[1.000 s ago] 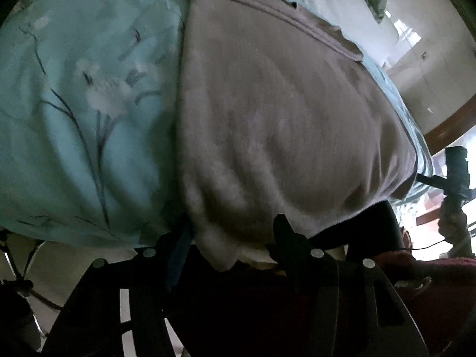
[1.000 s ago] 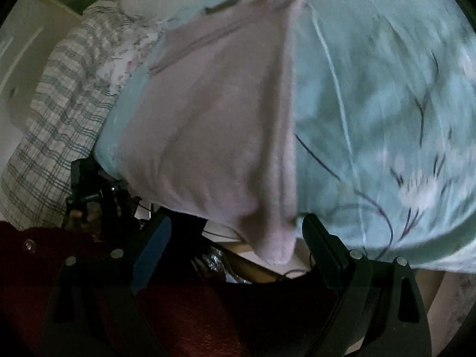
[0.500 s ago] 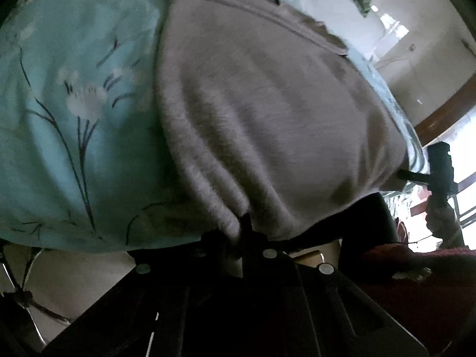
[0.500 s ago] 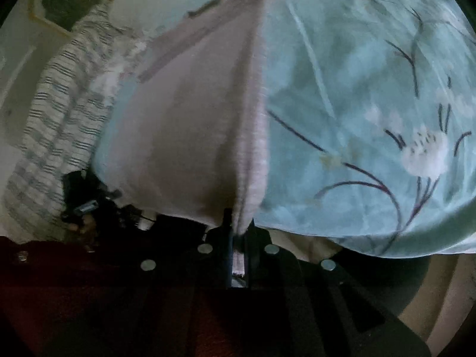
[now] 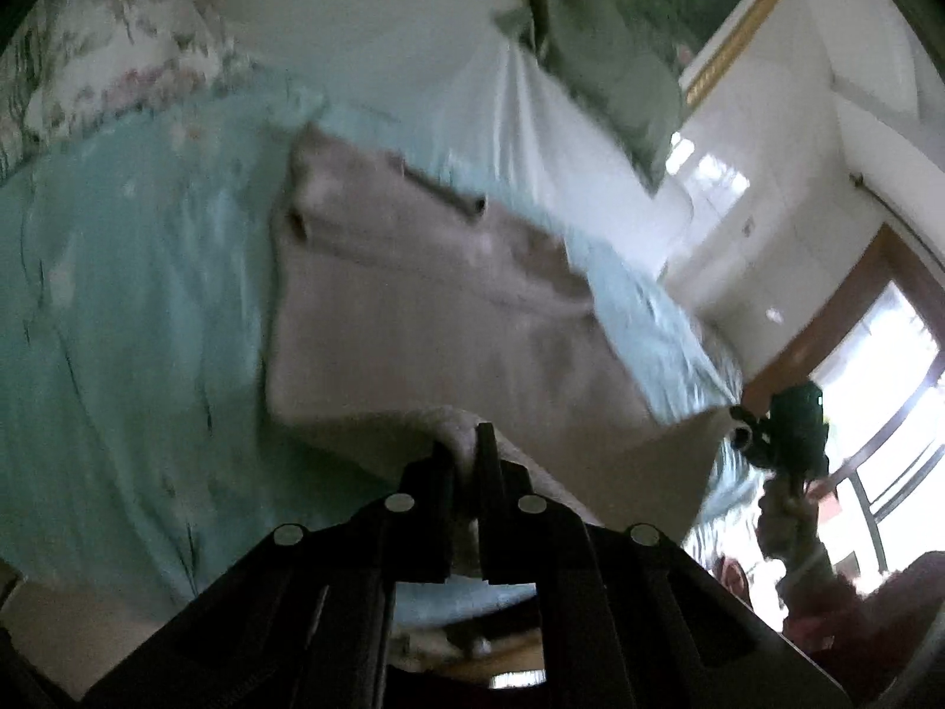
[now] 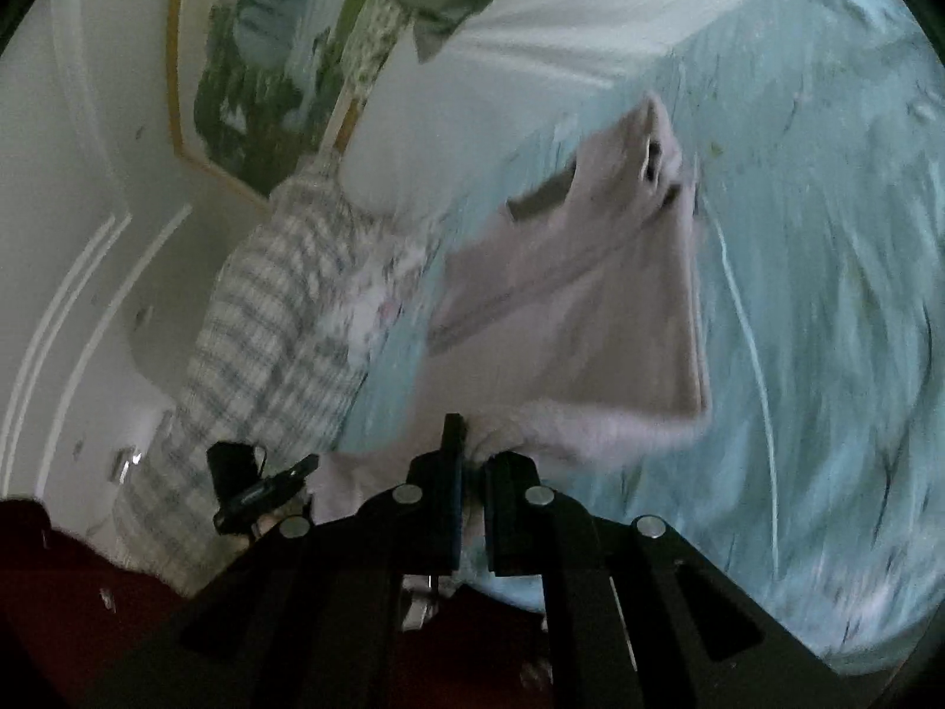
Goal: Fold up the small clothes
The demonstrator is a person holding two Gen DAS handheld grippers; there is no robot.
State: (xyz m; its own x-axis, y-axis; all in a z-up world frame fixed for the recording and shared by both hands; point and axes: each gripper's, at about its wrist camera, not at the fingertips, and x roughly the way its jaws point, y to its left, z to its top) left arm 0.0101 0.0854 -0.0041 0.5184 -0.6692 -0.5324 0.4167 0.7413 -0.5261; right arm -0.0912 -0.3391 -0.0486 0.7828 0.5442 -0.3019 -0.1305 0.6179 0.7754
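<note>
A small pinkish-grey garment (image 5: 425, 307) lies on a light blue floral bedspread (image 5: 130, 325). My left gripper (image 5: 466, 443) is shut on its near hem at one corner and holds that edge lifted off the bed. My right gripper (image 6: 472, 443) is shut on the other near corner of the same garment (image 6: 590, 307), also lifted. The near edge curls up and over toward the far end. The far end with its waistband still rests on the bed. Each view shows the other gripper at its side: the right one in the left wrist view (image 5: 785, 431), the left one in the right wrist view (image 6: 254, 484).
A plaid blanket (image 6: 260, 342) and a floral pillow (image 5: 118, 77) lie at the head of the bed. A white pillow (image 5: 443, 94) and a green cushion (image 5: 602, 77) lie beyond. A framed picture (image 6: 260, 59) hangs on the wall. A window (image 5: 886, 425) is at the right.
Both grippers went from open to shut on the garment's near corners, then rose and moved forward, lifting the near hem off the bed toward the waistband.
</note>
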